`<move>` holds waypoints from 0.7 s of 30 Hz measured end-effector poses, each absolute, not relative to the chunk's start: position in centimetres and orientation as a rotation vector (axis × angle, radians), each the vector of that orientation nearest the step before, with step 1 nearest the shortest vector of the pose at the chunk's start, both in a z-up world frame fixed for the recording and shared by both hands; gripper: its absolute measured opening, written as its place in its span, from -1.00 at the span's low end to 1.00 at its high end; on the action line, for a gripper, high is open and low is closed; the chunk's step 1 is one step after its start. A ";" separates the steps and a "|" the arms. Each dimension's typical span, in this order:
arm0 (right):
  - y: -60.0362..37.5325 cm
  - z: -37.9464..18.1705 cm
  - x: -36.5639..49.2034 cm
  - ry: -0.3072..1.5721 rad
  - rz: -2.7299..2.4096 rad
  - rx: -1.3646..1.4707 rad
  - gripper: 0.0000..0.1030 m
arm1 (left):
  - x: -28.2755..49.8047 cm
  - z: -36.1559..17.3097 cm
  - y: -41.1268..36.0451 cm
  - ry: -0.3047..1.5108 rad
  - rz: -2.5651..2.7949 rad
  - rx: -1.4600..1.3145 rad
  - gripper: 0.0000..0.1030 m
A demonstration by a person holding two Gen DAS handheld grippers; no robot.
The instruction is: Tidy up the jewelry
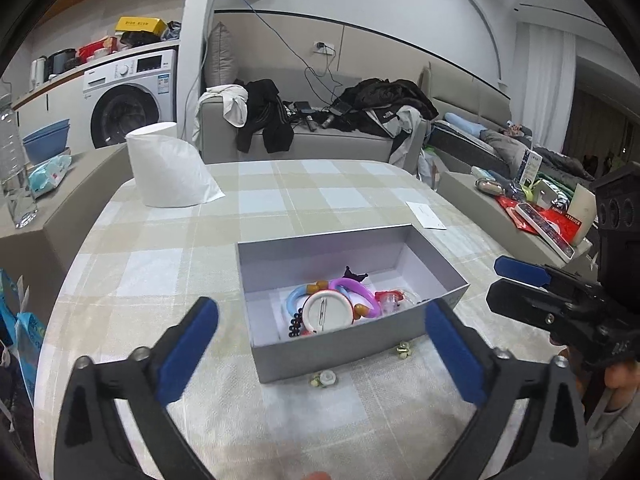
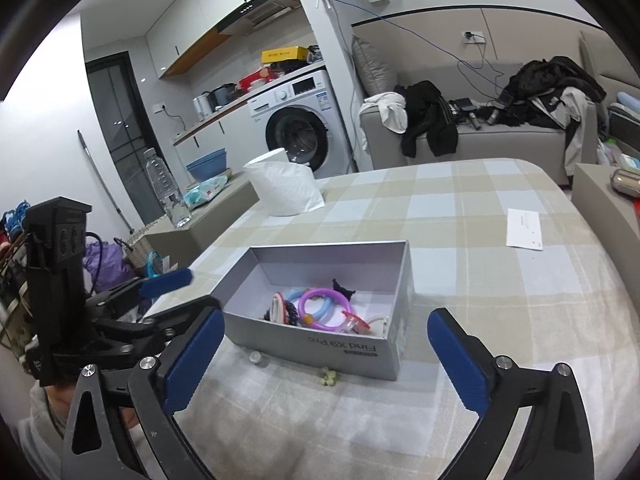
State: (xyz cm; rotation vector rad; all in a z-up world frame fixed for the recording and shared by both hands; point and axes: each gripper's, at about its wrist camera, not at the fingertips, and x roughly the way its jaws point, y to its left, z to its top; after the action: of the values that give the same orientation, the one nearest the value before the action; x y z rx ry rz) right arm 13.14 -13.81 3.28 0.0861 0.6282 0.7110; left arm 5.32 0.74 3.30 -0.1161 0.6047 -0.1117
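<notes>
The grey box [image 1: 340, 344] sits open near the middle of the checked tablecloth [image 1: 168, 264], holding a heap of jewelry: a purple bangle [image 2: 323, 307], a blue ring [image 1: 294, 300], dark beads [image 1: 296, 322] and a round white piece [image 1: 326, 312]. Two small flower-like pieces [image 1: 326, 378] [image 1: 402, 350] lie on the cloth just beside its near wall. The left gripper [image 1: 320, 356] hovers before it, fingers spread wide and holding nothing; the right gripper [image 2: 326, 360] is the same.
</notes>
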 end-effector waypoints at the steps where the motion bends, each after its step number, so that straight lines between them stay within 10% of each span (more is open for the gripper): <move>1: -14.0 3.2 13.1 0.635 0.702 0.089 1.00 | 5.0 3.1 0.7 0.609 -0.110 -0.119 0.98; 15: -12.8 0.4 13.7 0.783 0.684 -0.034 0.99 | 5.1 0.0 0.3 0.712 -0.059 -0.044 0.98; 21: -12.0 -0.8 13.8 0.834 0.680 -0.090 0.46 | 5.3 -0.7 0.2 0.759 -0.056 -0.027 0.97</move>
State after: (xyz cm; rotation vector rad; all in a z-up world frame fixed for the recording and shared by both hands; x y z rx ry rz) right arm 13.79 -12.03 -0.81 -0.0895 0.8336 0.6796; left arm 5.33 0.20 -0.71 -0.0267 0.7587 -0.0558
